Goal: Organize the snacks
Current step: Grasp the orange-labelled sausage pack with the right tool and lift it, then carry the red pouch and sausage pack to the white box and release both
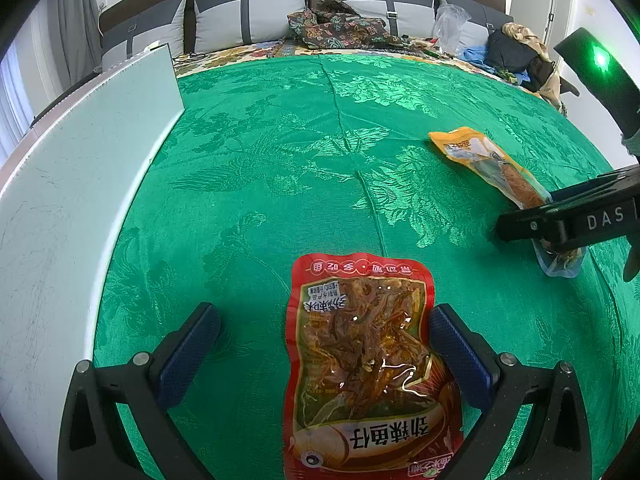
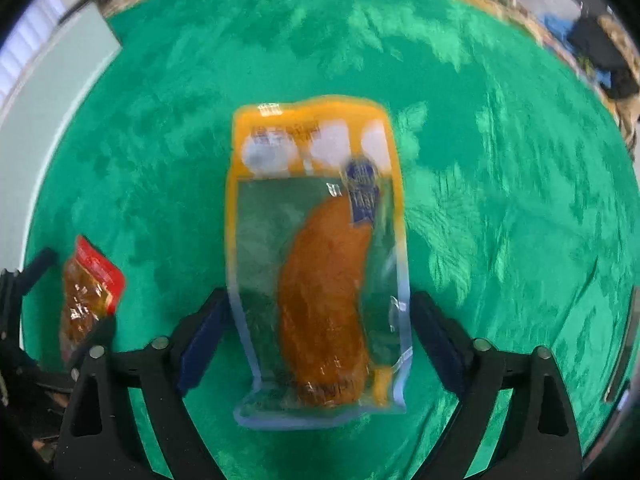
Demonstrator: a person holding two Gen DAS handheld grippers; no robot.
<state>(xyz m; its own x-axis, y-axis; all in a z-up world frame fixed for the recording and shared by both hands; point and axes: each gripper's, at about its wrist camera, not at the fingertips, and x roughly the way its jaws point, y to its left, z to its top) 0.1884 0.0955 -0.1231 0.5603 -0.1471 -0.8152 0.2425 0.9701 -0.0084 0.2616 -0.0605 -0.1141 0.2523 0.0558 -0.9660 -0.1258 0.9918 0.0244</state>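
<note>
A red packet of dried fish snack (image 1: pixel 360 360) lies flat on the green cloth (image 1: pixel 260 160). My left gripper (image 1: pixel 324 316) is open and straddles it, with one blue pad on each side. An orange packet with a brown sausage-shaped snack (image 2: pixel 320 260) lies flat further right. My right gripper (image 2: pixel 322 320) is open, a finger on each side of the packet's clear near end. In the left wrist view the right gripper (image 1: pixel 532 216) hangs over the near end of the orange packet (image 1: pixel 480 156). The right wrist view is blurred; it shows the red packet (image 2: pixel 92 284) at far left.
A white board (image 1: pixel 80 184) stands along the cloth's left edge. Grey pillows (image 1: pixel 248 12) line the headboard behind. Patterned fabric (image 1: pixel 340 28), a plastic bag (image 1: pixel 450 26) and a heap of clothes (image 1: pixel 520 52) lie at the back and back right.
</note>
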